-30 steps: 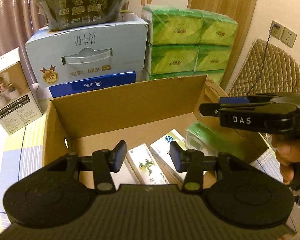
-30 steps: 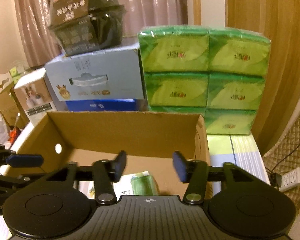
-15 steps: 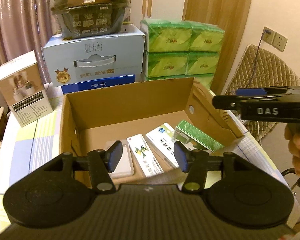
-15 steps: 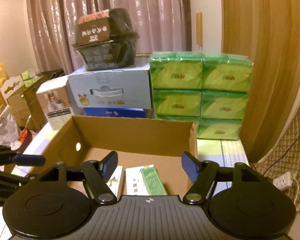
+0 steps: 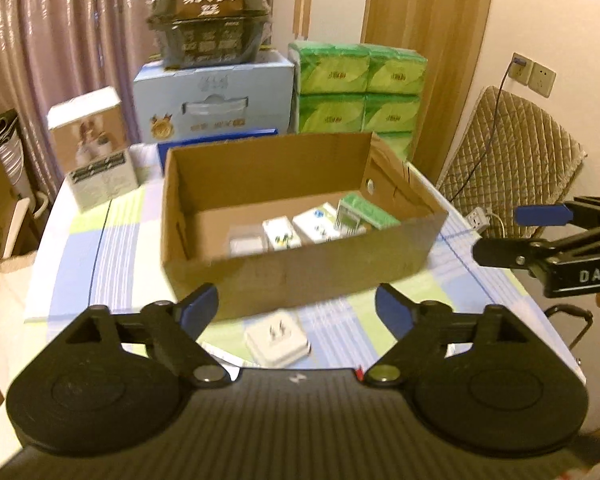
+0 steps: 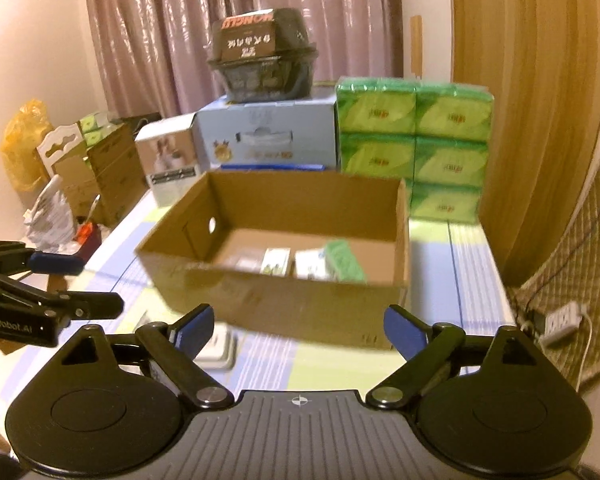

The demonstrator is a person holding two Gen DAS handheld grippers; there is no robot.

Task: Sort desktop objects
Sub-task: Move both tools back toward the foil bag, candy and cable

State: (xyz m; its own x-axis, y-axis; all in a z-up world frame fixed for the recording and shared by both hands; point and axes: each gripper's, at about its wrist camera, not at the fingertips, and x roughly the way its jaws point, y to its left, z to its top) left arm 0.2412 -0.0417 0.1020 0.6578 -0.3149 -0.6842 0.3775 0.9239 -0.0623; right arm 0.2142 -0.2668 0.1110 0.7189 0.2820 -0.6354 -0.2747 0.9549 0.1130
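Note:
An open cardboard box (image 5: 300,268) (image 6: 284,304) stands mid-table and holds several small packets: a green one (image 5: 364,214) (image 6: 342,260) and white ones (image 5: 280,234) (image 6: 276,262). On the table in front of the box lies a white plug adapter (image 5: 276,340) (image 6: 216,346). My left gripper (image 5: 298,308) hangs over the adapter, its jaws opening, with nothing pressed between them. My right gripper (image 6: 298,326) is back from the box's near wall, jaws opening and empty. Each gripper shows at the edge of the other's view (image 5: 540,236) (image 6: 56,284).
Behind the box stand green tissue packs (image 5: 360,92) (image 6: 416,148), a light blue carton (image 5: 216,96) topped by a dark food tub (image 5: 208,20), and a white product box (image 5: 94,148). A quilted chair (image 5: 512,160) is at the right. Cartons and bags (image 6: 88,168) crowd the left.
Both grippers have pulled back out of the cardboard box toward its near side and risen a little. Their jaws have spread wide. The white adapter has come into view.

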